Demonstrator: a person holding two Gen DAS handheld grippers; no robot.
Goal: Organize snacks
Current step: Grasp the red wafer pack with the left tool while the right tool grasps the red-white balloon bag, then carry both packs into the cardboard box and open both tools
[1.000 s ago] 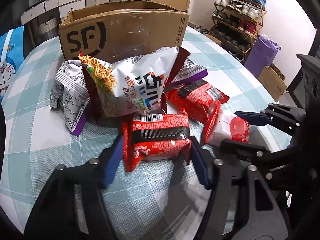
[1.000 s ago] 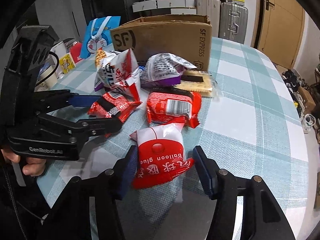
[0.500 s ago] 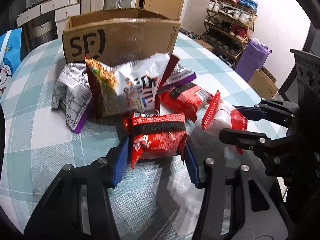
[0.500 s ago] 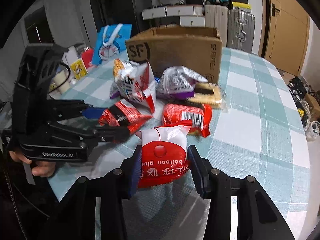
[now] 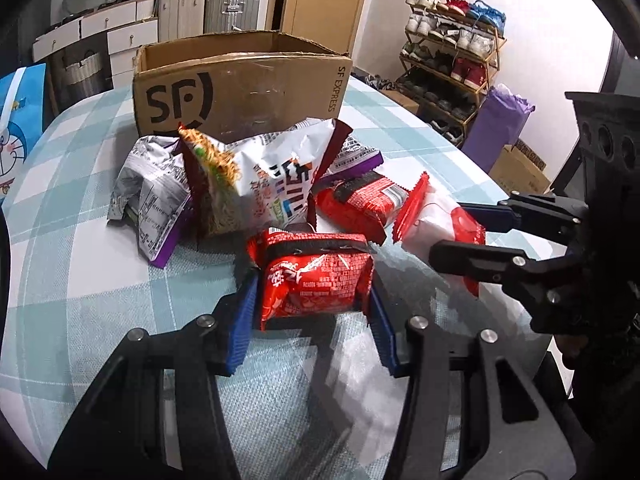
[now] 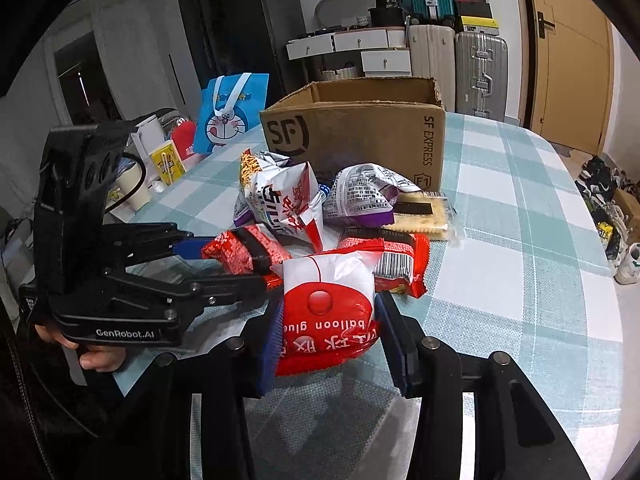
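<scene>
My left gripper [image 5: 312, 316] is shut on a red noodle packet [image 5: 316, 276] and holds it above the table. My right gripper [image 6: 332, 336] is shut on a red and white balloon glue bag [image 6: 326, 312], also lifted. That bag shows in the left wrist view [image 5: 440, 224]. The held noodle packet shows in the right wrist view [image 6: 244, 250]. An open SF cardboard box [image 5: 240, 84] stands behind the pile. A white noodle bag [image 5: 264, 184], a silver and purple bag [image 5: 152, 200] and another red packet [image 5: 360, 200] lie in front of it.
The round table has a teal checked cloth [image 6: 520, 240]. A cracker pack [image 6: 420, 216] lies beside the box. A blue cartoon bag [image 6: 230, 116], cups and small boxes stand at the table's left edge. A shoe rack [image 5: 452, 64] and suitcases [image 6: 476, 68] stand beyond.
Both grippers closed on their packets and lifted them off the table. The box now looks nearer and higher in both views.
</scene>
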